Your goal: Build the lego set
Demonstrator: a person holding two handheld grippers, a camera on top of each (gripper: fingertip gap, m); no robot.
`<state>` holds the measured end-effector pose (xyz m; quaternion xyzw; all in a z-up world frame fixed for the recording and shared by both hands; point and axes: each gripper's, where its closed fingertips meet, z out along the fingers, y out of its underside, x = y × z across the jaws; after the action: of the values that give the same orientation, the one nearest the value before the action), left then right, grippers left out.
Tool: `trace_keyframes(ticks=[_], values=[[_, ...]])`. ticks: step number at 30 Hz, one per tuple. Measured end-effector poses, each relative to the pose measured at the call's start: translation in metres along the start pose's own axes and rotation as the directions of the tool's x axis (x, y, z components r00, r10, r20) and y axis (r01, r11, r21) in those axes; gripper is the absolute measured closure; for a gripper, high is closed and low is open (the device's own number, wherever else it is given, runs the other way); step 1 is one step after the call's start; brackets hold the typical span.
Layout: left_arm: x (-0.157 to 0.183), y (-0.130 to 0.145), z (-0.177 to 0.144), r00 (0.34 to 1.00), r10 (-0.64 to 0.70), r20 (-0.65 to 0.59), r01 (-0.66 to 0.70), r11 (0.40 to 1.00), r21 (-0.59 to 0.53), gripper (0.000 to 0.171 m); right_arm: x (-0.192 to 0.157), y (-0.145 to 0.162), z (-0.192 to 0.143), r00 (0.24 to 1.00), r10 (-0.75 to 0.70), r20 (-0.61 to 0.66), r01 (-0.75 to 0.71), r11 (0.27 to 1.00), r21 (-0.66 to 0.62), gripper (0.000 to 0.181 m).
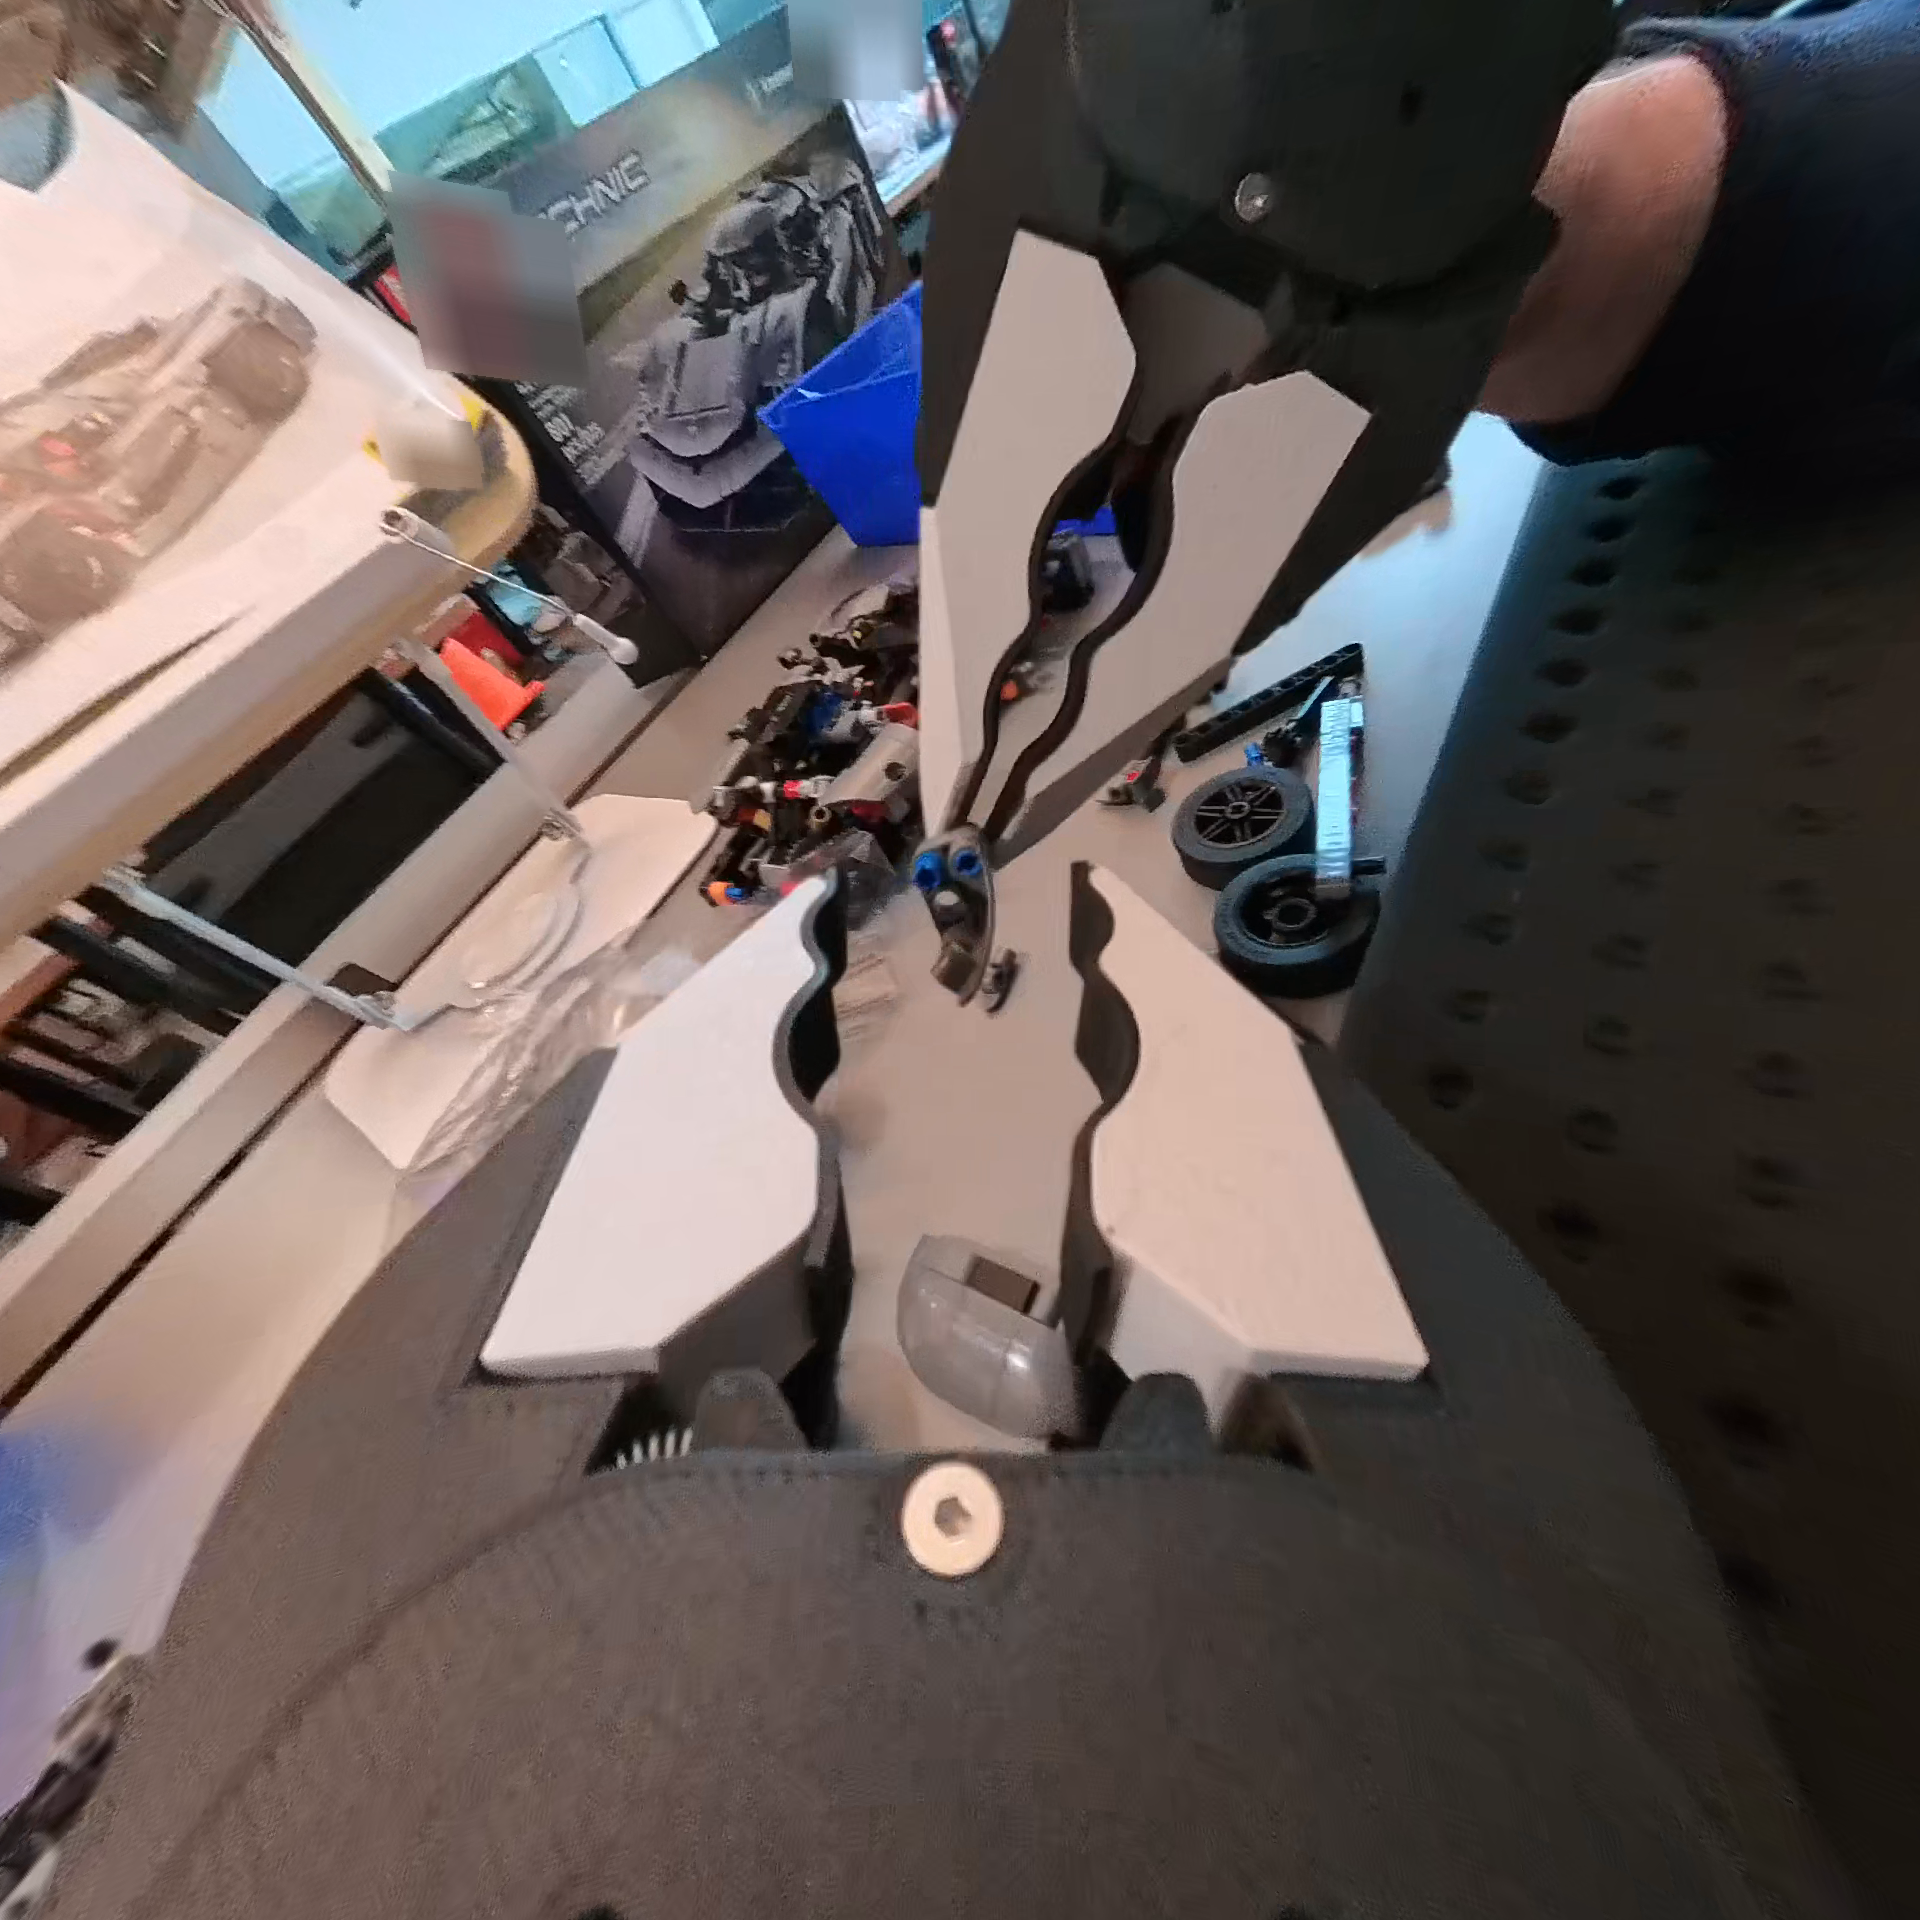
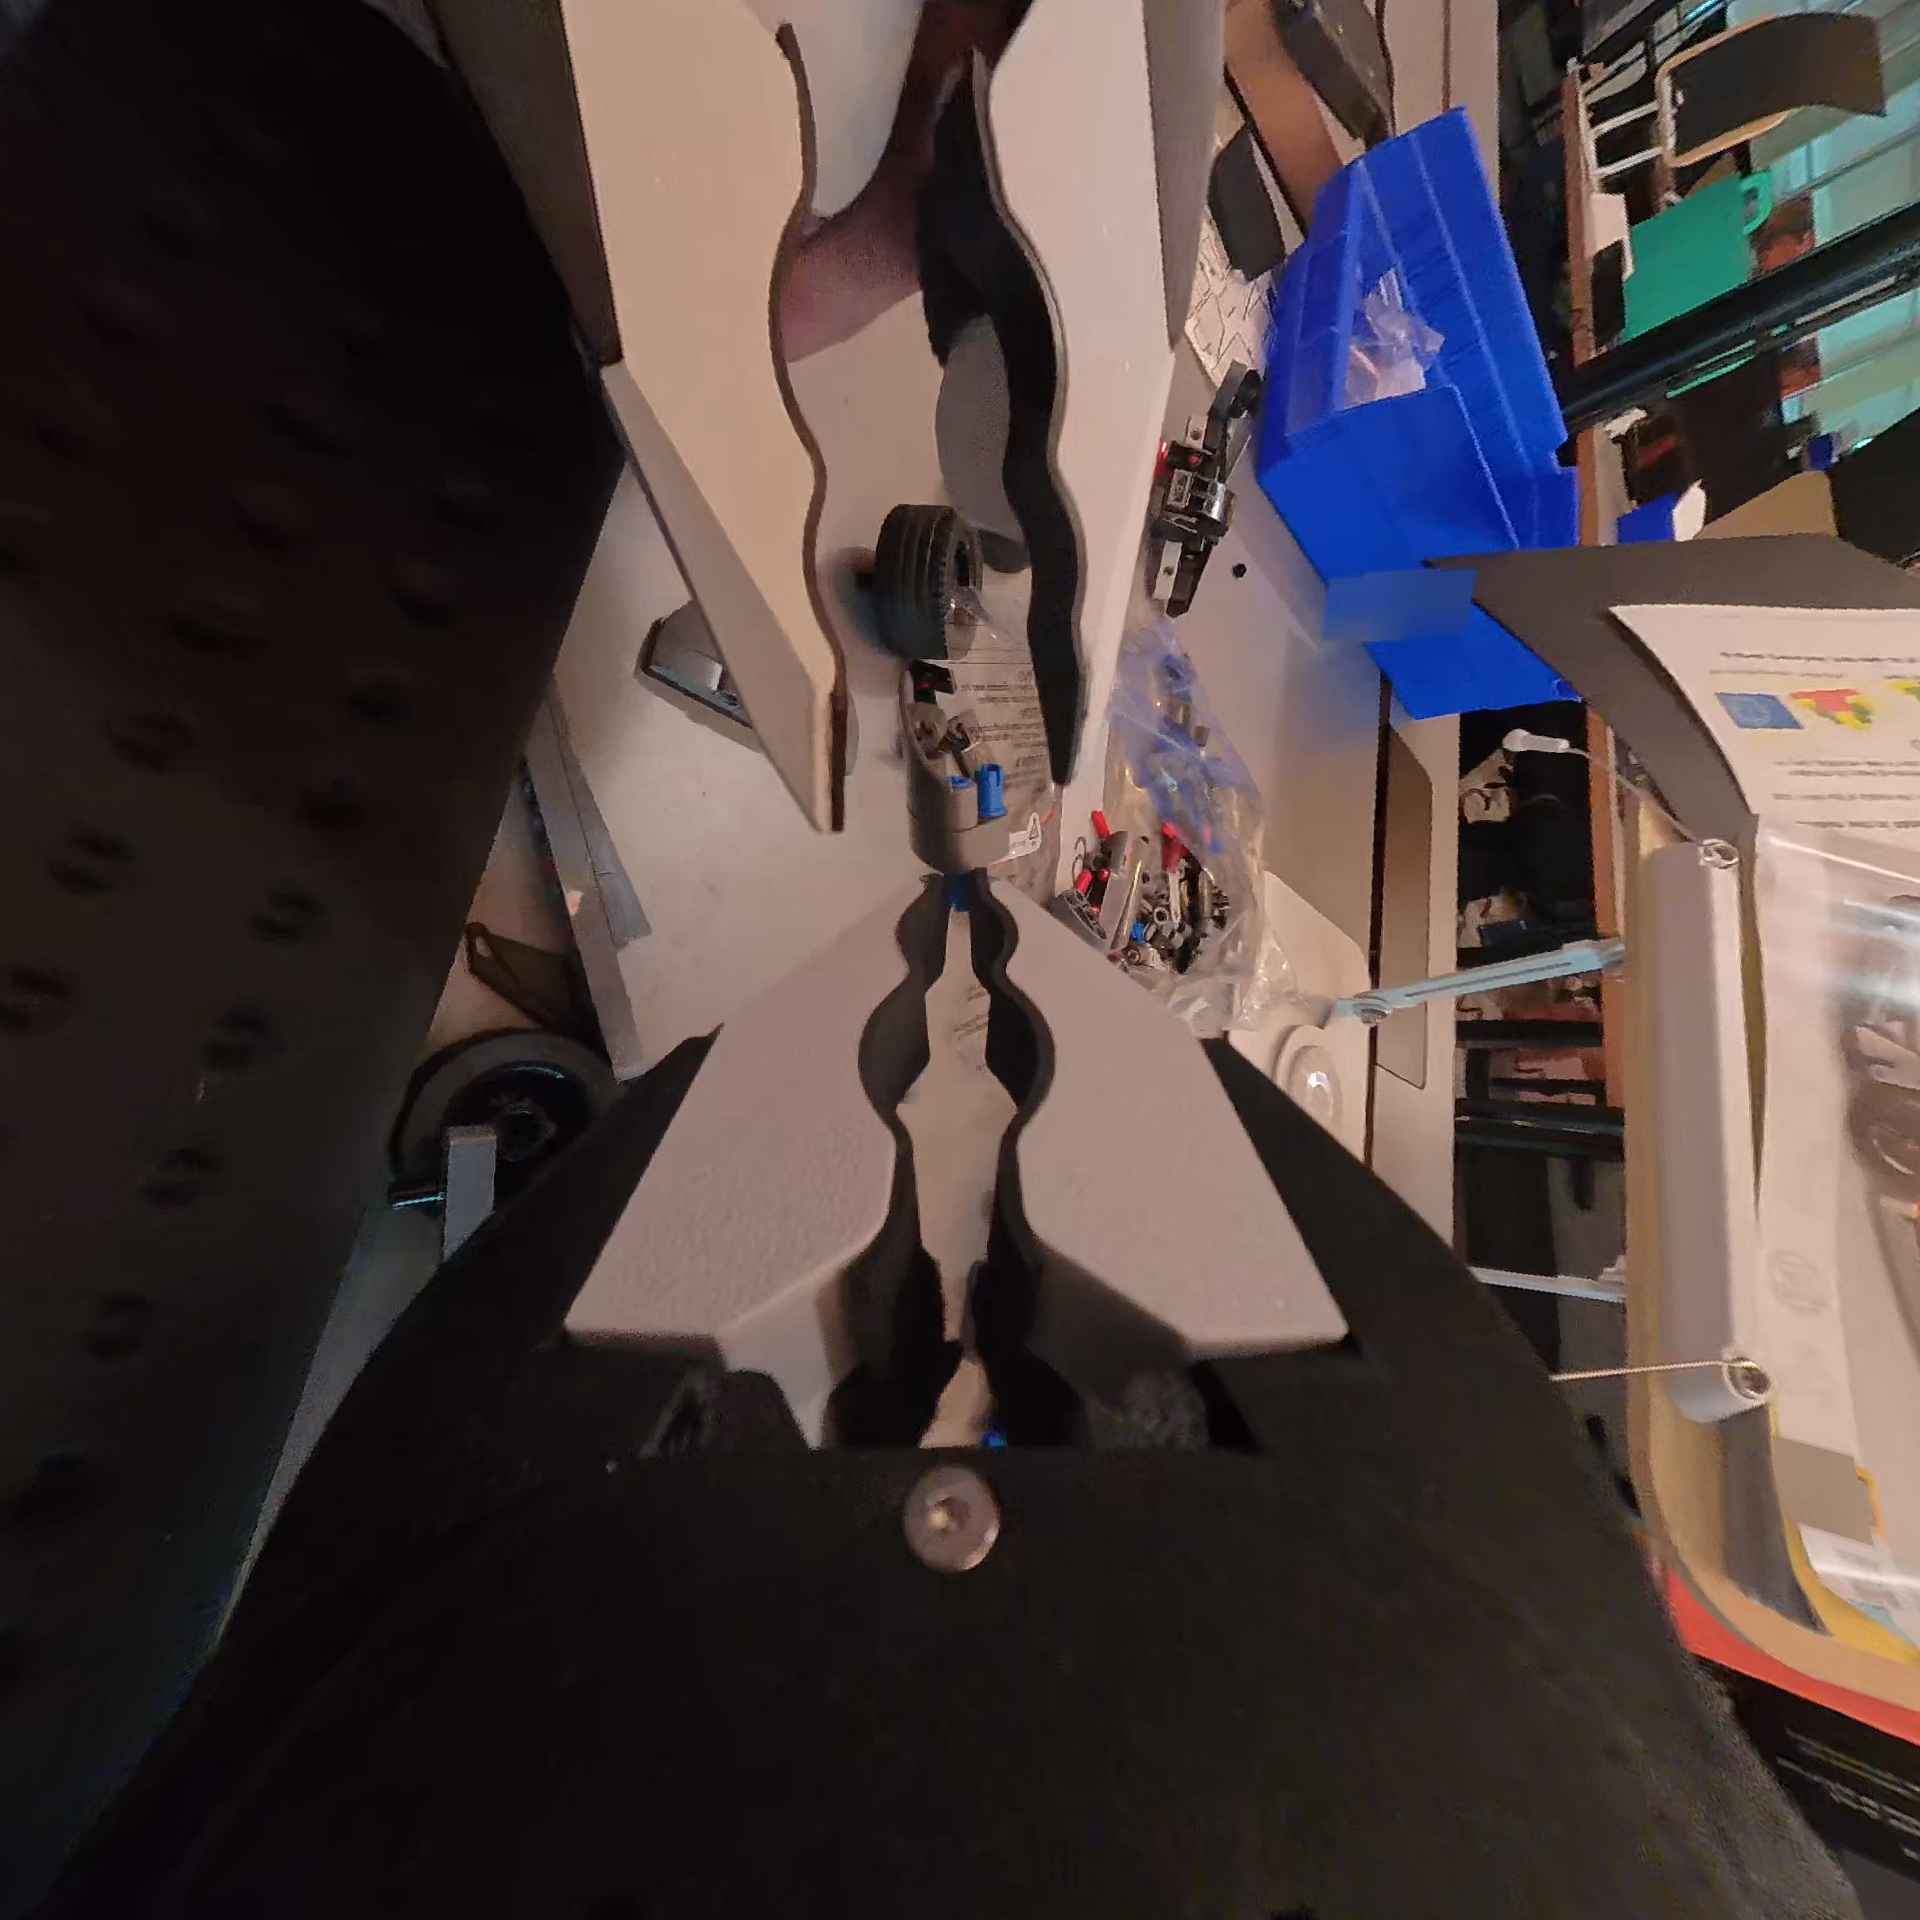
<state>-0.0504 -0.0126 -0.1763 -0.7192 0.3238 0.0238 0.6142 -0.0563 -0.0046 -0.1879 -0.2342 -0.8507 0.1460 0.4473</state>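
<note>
The right hand-held gripper (image 1: 971,821) is pinching a small curved grey panel (image 1: 961,904) by its top edge, its fingers drawn together on the piece and holding it in the air above the bench (image 1: 966,1122). Two blue pins (image 1: 945,864) are sitting in the panel near the pinch point. The left hand-held gripper (image 1: 951,977) is facing it with fingers apart and nothing between them, the panel hanging just ahead of the gap. In the right wrist view the same panel (image 2: 951,821) is poking out past the closed fingertips, between the open fingers of the left one.

The step in hand looks like a small sub-assembly: fitting or passing over this pinned panel. The half-built model (image 1: 821,769) is lying on the bench beyond, with two black wheels (image 1: 1262,862) and a long black beam (image 1: 1268,698) to its right, and a bag of loose parts (image 2: 1153,883) near a blue bin (image 2: 1423,457).

Next, the left hand-held gripper probably needs to close on the panel's free lower end without knocking the pins, keeping the piece steady so it does not twist in the thin grip.
</note>
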Motion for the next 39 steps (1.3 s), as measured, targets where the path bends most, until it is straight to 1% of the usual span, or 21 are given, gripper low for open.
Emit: trace_keyframes(ticks=[1,2,3,4,6,9,12,13,18,21,27,29,30,31,32,33,34,35,36,37,39], values=[[0.001,0.001,0.002,1.000,-0.005,-0.007,0.005,1.000,-0.008,0.131,-0.001,-0.001,0.001,1.000,-0.010,-0.006,0.010,1.000,-0.002,0.179],[0.000,0.001,0.002,1.000,0.005,0.005,-0.005,1.000,-0.013,0.140,-0.002,-0.002,0.002,1.000,-0.018,-0.008,0.018,1.000,-0.005,0.179],[0.001,0.001,0.002,1.000,0.021,0.008,-0.021,1.000,-0.012,0.156,-0.003,-0.003,0.004,1.000,-0.029,-0.011,0.029,0.999,-0.014,0.179],[0.002,0.002,0.003,1.000,0.023,0.005,-0.023,1.000,-0.016,0.159,-0.005,-0.003,0.005,0.999,-0.039,-0.014,0.039,0.999,-0.023,0.179],[0.001,0.006,0.005,1.000,0.008,0.003,-0.007,0.999,-0.041,0.158,-0.005,-0.002,0.007,0.999,-0.036,-0.021,0.035,0.999,-0.037,0.179],[0.000,0.006,0.005,1.000,-0.030,-0.003,0.029,0.999,-0.037,0.158,-0.003,-0.002,0.007,0.999,-0.022,-0.035,0.020,0.999,-0.040,0.180],[0.000,0.012,0.009,1.000,-0.028,0.002,0.028,0.997,-0.066,0.154,-0.002,0.000,0.008,0.998,-0.034,-0.052,0.030,0.997,-0.068,0.180],[-0.001,0.013,0.009,1.000,-0.030,0.005,0.030,0.996,-0.079,0.158,-0.003,0.001,0.009,0.998,-0.036,-0.051,0.032,0.997,-0.073,0.180],[0.000,0.017,0.008,1.000,-0.011,0.014,0.013,0.994,-0.113,0.158,-0.006,0.001,0.011,0.998,-0.037,-0.043,0.033,0.996,-0.085,0.180],[0.002,0.015,0.005,0.999,-0.034,-0.006,0.033,0.994,-0.103,0.158,-0.007,-0.001,0.009,0.997,-0.058,-0.047,0.053,0.994,-0.094,0.180],[0.005,0.012,0.003,0.994,-0.092,-0.054,0.088,0.993,-0.074,0.159,-0.010,-0.002,0.004,0.998,-0.056,-0.029,0.054,0.996,-0.074,0.180],[0.007,0.011,0.003,0.994,-0.094,-0.062,0.089,0.993,-0.071,0.159,-0.011,-0.002,0.002,0.999,-0.048,-0.023,0.047,0.997,-0.061,0.180],[0.007,0.010,0.003,0.990,-0.116,-0.078,0.112,0.992,-0.062,0.159,-0.010,-0.001,0.001,0.999,-0.044,-0.027,0.043,0.997,-0.057,0.180],[0.007,0.009,0.002,0.989,-0.125,-0.081,0.121,0.991,-0.052,0.159,-0.006,0.015,0.001,0.997,-0.066,-0.046,0.060,0.989,-0.134,0.181],[-0.002,0.003,-0.005,0.988,-0.144,-0.046,0.144,0.990,-0.006,0.159,0.000,0.046,0.000,0.994,-0.089,-0.061,0.071,0.964,-0.255,0.181],[-0.014,-0.004,-0.019,0.972,-0.229,-0.059,0.233,0.969,0.078,0.159,0.000,0.065,-0.003,0.998,-0.038,-0.052,0.023,0.964,-0.264,0.181],[-0.025,0.001,-0.028,0.956,-0.288,-0.057,0.293,0.951,0.101,0.160,0.002,0.065,-0.009,0.998,0.028,-0.051,-0.038,0.975,-0.217,0.181],[-0.028,0.006,-0.029,0.960,-0.277,-0.045,0.280,0.956,0.083,0.159,0.008,0.056,-0.015,0.996,0.057,-0.068,-0.067,0.984,-0.166,0.181],[-0.022,0.000,-0.026,0.965,-0.256,-0.065,0.261,0.960,0.098,0.158,0.010,0.049,-0.016,0.995,0.071,-0.072,-0.080,0.987,-0.138,0.181],[-0.017,-0.006,-0.021,0.967,-0.241,-0.078,0.249,0.962,0.109,0.158,0.006,0.047,-0.013,0.995,0.083,-0.052,-0.088,0.989,-0.119,0.181],[-0.013,-0.004,-0.013,0.970,-0.225,-0.087,0.232,0.969,0.083,0.158,-0.003,0.037,-0.008,0.992,0.123,-0.001,-0.123,0.992,-0.031,0.181]])
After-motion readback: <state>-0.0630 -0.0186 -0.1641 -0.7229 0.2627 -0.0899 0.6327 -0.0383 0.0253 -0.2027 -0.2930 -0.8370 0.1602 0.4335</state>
